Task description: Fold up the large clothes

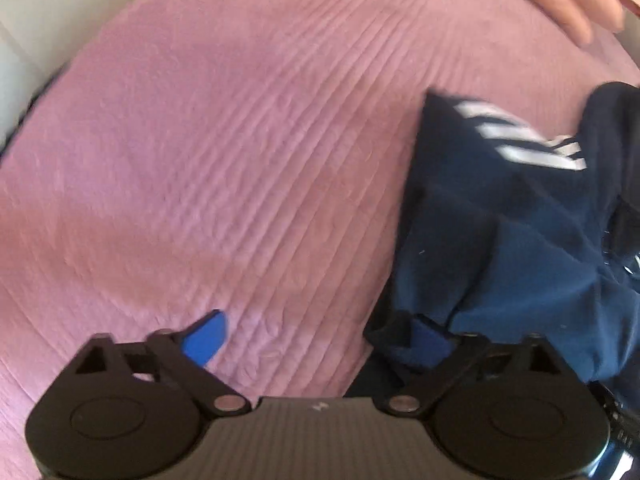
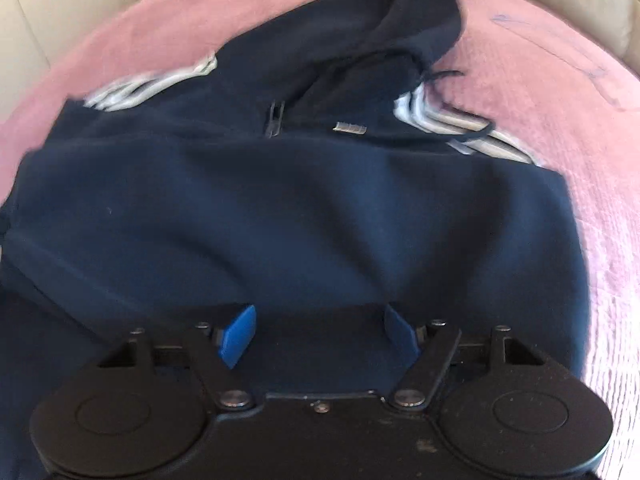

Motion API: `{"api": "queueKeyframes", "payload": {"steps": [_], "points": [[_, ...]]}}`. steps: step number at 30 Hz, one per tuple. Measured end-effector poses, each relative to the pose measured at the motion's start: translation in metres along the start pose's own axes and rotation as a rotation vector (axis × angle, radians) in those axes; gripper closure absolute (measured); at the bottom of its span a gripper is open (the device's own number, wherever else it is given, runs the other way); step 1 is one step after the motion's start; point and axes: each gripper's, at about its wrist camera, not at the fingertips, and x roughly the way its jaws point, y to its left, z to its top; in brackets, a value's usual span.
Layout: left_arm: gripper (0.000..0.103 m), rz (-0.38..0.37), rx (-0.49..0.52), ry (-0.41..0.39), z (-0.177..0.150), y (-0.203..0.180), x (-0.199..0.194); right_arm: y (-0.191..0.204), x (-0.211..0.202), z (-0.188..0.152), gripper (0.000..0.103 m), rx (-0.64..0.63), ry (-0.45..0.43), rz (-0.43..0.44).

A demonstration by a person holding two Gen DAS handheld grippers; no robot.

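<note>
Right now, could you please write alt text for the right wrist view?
A navy hoodie with white sleeve stripes lies on a pink cover. The right gripper hovers open over its near edge.

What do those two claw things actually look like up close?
Both look alike: the left claw and right claw each have a black body with two round discs, angular black linkage arms with silver pivot bolts, and bright blue fingertip pads. No cables visible.

navy hoodie (image 2: 280, 208): 1 | pink bedspread (image 1: 200, 160): 1 | tongs: 2, left (image 1: 316, 334), right (image 2: 320, 332)
</note>
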Motion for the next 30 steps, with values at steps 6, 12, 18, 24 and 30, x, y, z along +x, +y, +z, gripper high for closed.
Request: {"api": "queueKeyframes", "payload": {"steps": [6,12,18,24,30], "points": [[0.007,-0.053,0.185,-0.171,0.004,-0.065,-0.057,0.036,-0.043,0.014,0.019,-0.053,-0.160,0.139],[0.009,0.066,0.364,-0.009,-0.001,-0.123,0.007,0.076,-0.006,-0.004,0.005,-0.182,0.012,0.139],[0.000,-0.007,0.145,0.121,-0.003,-0.062,0.051,0.036,-0.017,-0.008,0.002,-0.052,0.094,0.297],[0.000,0.028,0.219,0.132,-0.001,-0.074,0.058,-0.022,-0.033,0.077,0.002,0.091,-0.029,0.361],[0.000,0.038,0.227,0.123,0.001,-0.076,0.063,-0.084,0.007,0.194,0.002,0.255,-0.149,0.218]]}}
